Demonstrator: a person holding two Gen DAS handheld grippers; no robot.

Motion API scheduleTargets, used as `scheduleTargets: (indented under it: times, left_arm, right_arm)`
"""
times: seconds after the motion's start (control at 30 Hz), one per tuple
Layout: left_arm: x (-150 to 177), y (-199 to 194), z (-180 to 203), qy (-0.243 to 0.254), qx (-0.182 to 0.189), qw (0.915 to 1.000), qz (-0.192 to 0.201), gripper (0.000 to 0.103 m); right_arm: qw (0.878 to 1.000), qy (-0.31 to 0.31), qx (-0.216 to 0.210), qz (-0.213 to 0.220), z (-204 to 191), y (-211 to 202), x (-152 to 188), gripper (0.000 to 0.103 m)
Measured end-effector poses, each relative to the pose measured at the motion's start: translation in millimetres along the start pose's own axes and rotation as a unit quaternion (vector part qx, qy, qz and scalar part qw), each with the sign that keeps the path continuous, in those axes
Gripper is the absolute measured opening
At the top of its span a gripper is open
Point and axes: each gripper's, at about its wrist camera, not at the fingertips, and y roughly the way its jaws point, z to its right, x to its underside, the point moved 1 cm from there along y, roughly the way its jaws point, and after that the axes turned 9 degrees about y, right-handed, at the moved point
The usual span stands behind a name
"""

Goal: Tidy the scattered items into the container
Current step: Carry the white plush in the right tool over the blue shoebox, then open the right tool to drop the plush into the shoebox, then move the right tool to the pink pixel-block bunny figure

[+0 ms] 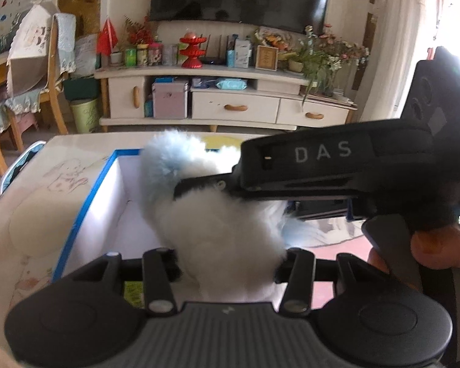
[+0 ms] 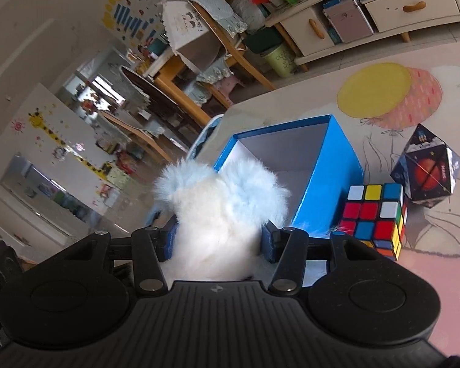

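A fluffy white and pale blue plush toy (image 1: 217,230) hangs above the open blue box (image 1: 86,208), whose inside is white. My left gripper (image 1: 230,263) is shut on the toy's near end, its fingertips buried in fur. One of the right gripper's fingers (image 1: 205,184) reaches in from the right and presses the toy's side. In the right wrist view the same plush toy (image 2: 220,208) sits between the blue pads (image 2: 268,242) of my right gripper (image 2: 219,239), which is shut on it beside the blue box (image 2: 331,165).
A Rubik's cube (image 2: 374,217) stands against the box's right wall, with a dark planet-printed cube (image 2: 426,171) behind it on the cartoon-printed table cover (image 2: 383,92). A person's fingers (image 1: 438,245) hold the right tool. A TV cabinet (image 1: 230,107) and chairs stand beyond the table.
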Motion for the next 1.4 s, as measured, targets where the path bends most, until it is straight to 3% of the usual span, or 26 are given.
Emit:
scheduleTargets:
  times: [0.4,1.0,1.17,1.4]
  left_arm:
    - [9.0,2.0,-22.4,0.014,-0.036,0.9990,-0.022,0.049]
    - [-13.4,-34.2,-22.2,0.040,-0.080,0.9959,0.009,0.049]
    - [-12.4,-40.6,-6.6,0.047,-0.065,0.9966,0.016,0.049]
    - [1.3,-29.9,35.3,0.061,-0.004,0.9981,0.010,0.050]
  right_arm:
    - [0.999,0.002,0.039,0.031,5.2,-2.1,-0.3,0.062]
    - [0.995,0.019,0.035,0.092,54.9,-86.9,0.5,0.062]
    - [0.994,0.032,0.031,0.103,82.0,-109.4,14.4,0.062]
    - [0.996,0.025,0.024,0.077,112.5,-109.1,45.3,0.062]
